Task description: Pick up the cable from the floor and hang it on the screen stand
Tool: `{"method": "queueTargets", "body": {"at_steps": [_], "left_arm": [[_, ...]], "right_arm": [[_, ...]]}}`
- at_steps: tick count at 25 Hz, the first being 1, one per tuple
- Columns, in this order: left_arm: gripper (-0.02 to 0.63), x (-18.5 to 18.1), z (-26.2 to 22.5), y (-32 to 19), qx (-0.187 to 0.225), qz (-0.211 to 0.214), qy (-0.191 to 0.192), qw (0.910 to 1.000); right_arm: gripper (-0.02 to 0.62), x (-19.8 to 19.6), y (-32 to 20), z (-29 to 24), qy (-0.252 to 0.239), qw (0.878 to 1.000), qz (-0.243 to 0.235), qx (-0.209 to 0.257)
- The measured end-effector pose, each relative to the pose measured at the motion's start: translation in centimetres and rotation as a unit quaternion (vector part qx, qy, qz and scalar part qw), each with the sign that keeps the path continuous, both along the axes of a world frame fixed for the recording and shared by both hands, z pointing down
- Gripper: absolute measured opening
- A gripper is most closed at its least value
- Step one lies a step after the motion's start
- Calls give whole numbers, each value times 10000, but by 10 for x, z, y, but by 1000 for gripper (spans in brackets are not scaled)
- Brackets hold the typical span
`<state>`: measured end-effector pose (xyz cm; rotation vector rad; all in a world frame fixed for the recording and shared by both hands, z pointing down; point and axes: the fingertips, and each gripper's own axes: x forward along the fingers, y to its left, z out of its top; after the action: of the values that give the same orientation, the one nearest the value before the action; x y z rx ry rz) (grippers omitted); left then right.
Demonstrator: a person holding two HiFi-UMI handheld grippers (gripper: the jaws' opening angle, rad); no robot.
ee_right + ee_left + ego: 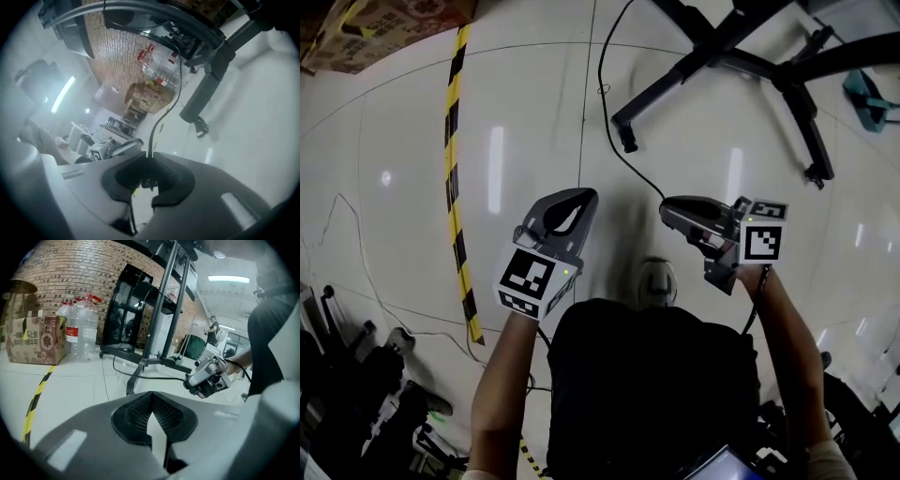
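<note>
Cable (601,66), thin and black, trails over the pale floor (525,112) from the wheeled base of the screen stand (712,47) to the right gripper (667,211). Its near end is pinched between that gripper's fingers; in the right gripper view the cord rises straight out of the closed tips toward a stand leg (206,89). The left gripper (581,197) hovers just beside it, fingers pressed together on nothing, and most of the cable lies slack on the tiles. The step in hand looks like the pick-up: grasp made, lift not yet done. The next move probably calls for raising the pinched end and carrying it to the stand without the thin cord slipping or catching on the casters, with the free gripper gathering the slack.
</note>
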<state>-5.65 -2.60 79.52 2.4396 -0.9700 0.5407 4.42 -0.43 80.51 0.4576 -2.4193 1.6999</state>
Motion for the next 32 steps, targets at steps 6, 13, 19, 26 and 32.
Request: {"method": "queueTargets", "body": {"at_steps": [6,13,19,26,32], "left_arm": [[20,-4,-124,10,10,-504,449,9977],[20,-8,-342,-1,541,-790,796,9922],[20,-15,-545,-16,1261,-859,1034,9829],[20,-6,-713,-62,1921,-443,897,9763],[20,23,-820,-82,2476,-41,1062,9630]], "right_arm": [[52,-27,5,-150,-1088,9938,29,220],[52,-37,-14,-383,-2022,9773,274,572],[52,-37,-21,-580,-2395,9616,608,1196],[54,-21,-71,-723,-1834,9545,377,2319],[54,-7,-105,-826,-1585,9356,138,3153]]}}
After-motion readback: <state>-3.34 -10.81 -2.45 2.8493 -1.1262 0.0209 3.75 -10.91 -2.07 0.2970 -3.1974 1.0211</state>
